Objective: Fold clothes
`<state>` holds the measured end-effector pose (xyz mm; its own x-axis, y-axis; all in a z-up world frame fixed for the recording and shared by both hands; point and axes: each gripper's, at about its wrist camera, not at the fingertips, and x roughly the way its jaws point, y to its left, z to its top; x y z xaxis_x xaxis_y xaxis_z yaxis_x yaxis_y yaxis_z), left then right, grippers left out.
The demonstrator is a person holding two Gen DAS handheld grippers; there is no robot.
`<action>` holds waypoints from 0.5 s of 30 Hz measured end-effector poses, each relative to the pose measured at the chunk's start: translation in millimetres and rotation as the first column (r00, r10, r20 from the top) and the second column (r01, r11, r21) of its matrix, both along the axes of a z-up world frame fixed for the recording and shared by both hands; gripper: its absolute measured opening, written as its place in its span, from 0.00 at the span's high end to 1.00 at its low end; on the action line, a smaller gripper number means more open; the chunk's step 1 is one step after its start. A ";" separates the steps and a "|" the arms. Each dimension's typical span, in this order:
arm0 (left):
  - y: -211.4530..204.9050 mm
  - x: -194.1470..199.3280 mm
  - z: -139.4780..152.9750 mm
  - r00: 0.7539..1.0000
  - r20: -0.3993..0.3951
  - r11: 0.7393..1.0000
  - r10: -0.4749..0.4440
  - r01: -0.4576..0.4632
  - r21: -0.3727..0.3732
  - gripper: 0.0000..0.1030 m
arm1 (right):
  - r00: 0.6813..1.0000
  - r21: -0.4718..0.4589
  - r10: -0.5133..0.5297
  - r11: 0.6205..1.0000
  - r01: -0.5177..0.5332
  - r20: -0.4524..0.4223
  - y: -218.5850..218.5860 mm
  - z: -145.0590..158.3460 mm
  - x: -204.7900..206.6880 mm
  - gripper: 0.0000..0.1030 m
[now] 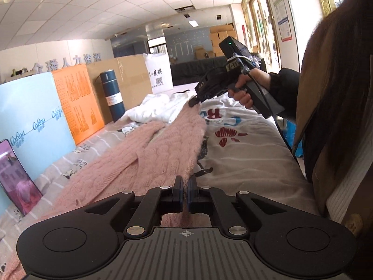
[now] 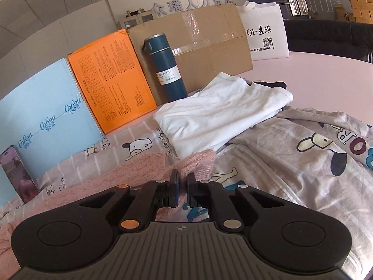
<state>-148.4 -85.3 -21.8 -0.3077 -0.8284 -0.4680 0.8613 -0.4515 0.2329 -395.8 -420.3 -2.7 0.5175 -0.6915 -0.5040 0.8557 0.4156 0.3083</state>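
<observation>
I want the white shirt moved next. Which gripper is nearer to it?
Right. The right gripper, shut on the pink sweater, sits just short of the white shirt. The left gripper grips the sweater's other end, farther from it.

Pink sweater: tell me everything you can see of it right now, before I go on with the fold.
The pink sweater is a fuzzy cable-knit, lying stretched along the cartoon-print sheet. One edge is lifted off the sheet and pinched in the left tongs, which are shut on it; a far edge or corner is pinched in the right tongs, also shut. One sleeve-like part trails toward the folded white garment, which its far end touches or nearly touches. The near end runs out of view.
</observation>
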 end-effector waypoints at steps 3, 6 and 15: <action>1.7 -12.8 -8.0 0.999 0.053 1.000 -0.008 0.007 0.027 0.94 | 0.998 0.066 -0.032 0.997 0.035 -0.054 -4.2 -20.6 -2.2 0.94; 14.6 -8.7 2.1 0.999 0.036 0.998 0.040 -0.037 -0.058 0.84 | 0.990 0.066 -0.129 0.989 0.133 -0.065 -9.3 -23.1 -5.7 0.59; 24.9 80.7 25.6 0.783 -0.183 0.756 0.594 -0.622 -0.205 0.19 | 0.999 -0.116 0.030 0.993 -0.035 -0.040 -38.0 21.6 58.0 0.35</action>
